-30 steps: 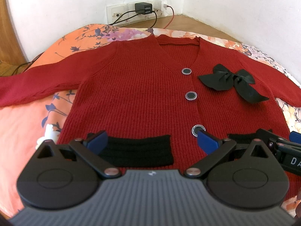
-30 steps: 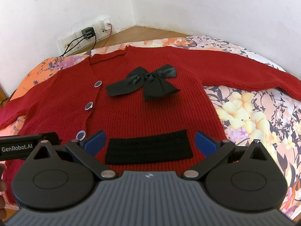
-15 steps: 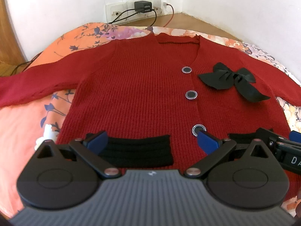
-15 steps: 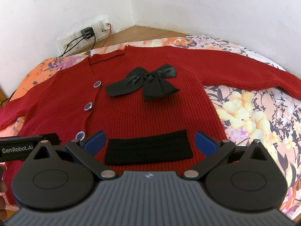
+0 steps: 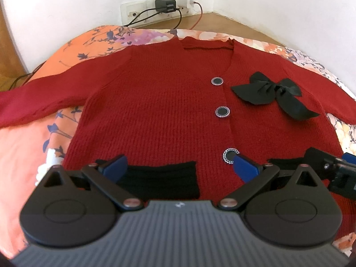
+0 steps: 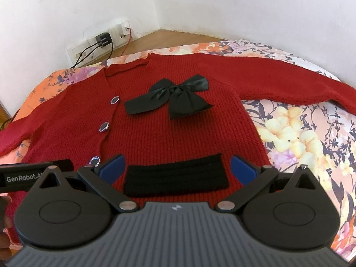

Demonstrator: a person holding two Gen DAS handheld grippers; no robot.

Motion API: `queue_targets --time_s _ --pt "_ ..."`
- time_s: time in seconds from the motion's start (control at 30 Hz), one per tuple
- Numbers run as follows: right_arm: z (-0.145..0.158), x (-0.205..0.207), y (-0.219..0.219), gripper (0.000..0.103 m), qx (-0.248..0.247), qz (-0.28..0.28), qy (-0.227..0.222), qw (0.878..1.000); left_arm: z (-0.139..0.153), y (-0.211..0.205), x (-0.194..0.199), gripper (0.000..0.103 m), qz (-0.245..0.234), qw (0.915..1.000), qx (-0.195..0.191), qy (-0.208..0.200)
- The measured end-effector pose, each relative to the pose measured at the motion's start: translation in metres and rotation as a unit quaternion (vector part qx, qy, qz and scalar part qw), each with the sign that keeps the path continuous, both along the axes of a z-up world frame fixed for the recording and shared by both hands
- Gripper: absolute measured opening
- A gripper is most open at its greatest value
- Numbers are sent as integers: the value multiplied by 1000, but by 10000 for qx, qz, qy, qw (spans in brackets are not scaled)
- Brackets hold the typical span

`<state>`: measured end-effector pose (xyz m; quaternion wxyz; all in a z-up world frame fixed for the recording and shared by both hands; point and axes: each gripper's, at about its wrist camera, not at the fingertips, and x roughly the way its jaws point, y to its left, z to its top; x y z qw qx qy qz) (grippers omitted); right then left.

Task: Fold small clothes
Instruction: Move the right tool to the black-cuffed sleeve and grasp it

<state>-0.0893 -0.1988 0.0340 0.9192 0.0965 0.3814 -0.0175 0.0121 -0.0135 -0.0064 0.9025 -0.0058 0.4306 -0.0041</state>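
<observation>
Both grippers, L [image 5: 180,166] & R [image 6: 176,165], fingers apart, seemingly hovering over cardigan [image 5: 155,115] hem.

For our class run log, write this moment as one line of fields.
stage: before first fold | cardigan: flat, buttoned, sleeves spread on bedsheet | left gripper: open, above hem | right gripper: open, above hem

The red cardigan [image 5: 151,115] lies flat on the bed [image 6: 311,138], so nothing tall blocks a pass above it. Only the black bow [image 6: 173,98] rises a little from the cloth. The two grippers sit close side by side near the hem. Behind the bed, the walls and the cables [image 5: 160,14] at the socket limit the room.
</observation>
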Motion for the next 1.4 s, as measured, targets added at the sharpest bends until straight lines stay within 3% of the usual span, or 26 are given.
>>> queue_targets --time_s 0.33,0.73,1.07,1.4 --pt "7 2 -45 103 529 -127 -221 9983 9 -11 9 103 -23 9999 1 -107" --pt "3 1 -169 103 862 -1227 -506 9874 3 -37 27 103 -73 9998 -163 97" --pt "-18 10 -267 103 1187 -1898 -572 9729 -17 -59 41 103 -104 9994 -57 332" --pt "-42 28 -313 103 1578 -2399 -525 9564 -34 -68 45 103 -144 9985 142 504"
